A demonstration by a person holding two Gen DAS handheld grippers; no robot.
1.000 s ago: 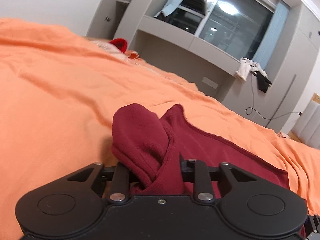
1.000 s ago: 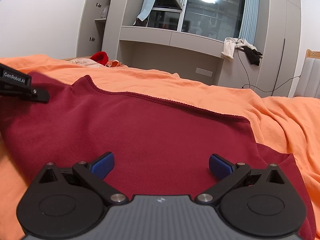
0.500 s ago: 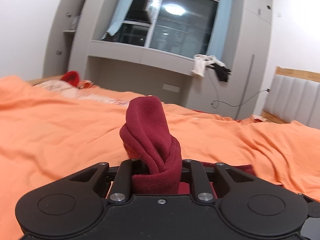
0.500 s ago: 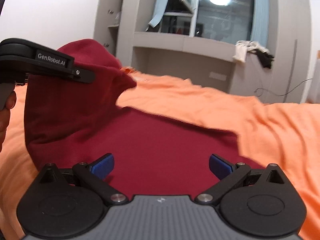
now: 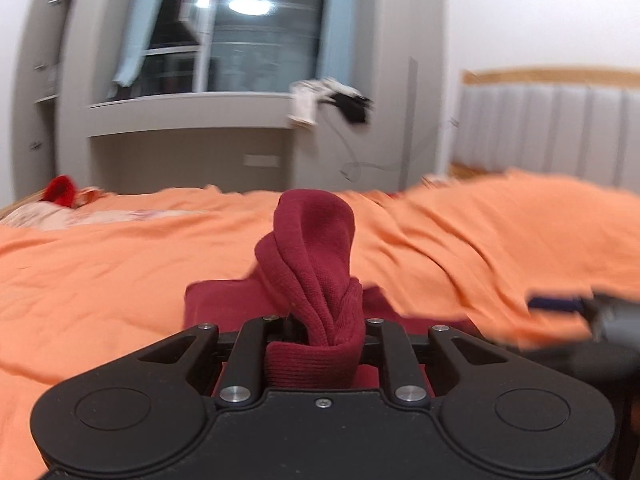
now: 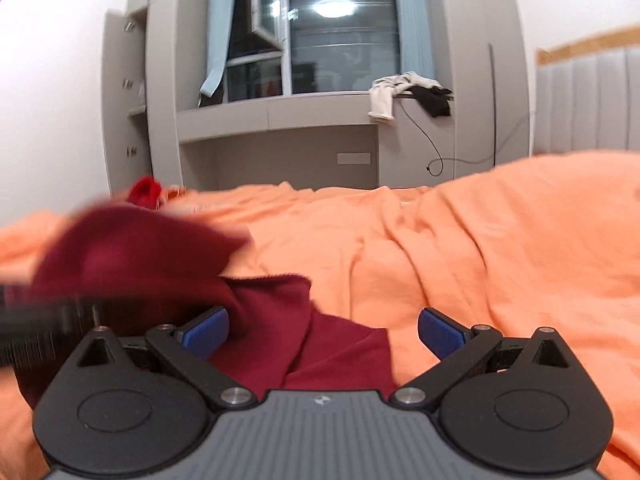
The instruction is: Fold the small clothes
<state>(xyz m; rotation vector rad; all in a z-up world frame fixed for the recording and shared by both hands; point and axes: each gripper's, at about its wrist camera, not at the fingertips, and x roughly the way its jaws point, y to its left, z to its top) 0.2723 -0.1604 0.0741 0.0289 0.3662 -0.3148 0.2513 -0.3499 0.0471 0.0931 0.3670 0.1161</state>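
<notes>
A dark red knitted garment lies on the orange bed cover. My left gripper is shut on a bunched corner of it, which stands up between the jaws and hides the fingertips. The rest of the cloth trails below. In the right wrist view the lifted garment hangs blurred at the left over a folded part, beside the blurred black left gripper. My right gripper stands open, blue pads wide apart, just above the cloth's edge and gripping nothing. One of its pads shows blurred in the left wrist view.
The orange cover lies in rumpled folds to the right. A bright red item sits at the far left of the bed. A grey padded headboard stands at the right. Grey cabinets with clothes draped on a ledge face the bed.
My left gripper has lifted the bunched corner off the bed and carried it rightward while rolling level. The flat garment has folded over itself. My right gripper has also shifted right, still open.
</notes>
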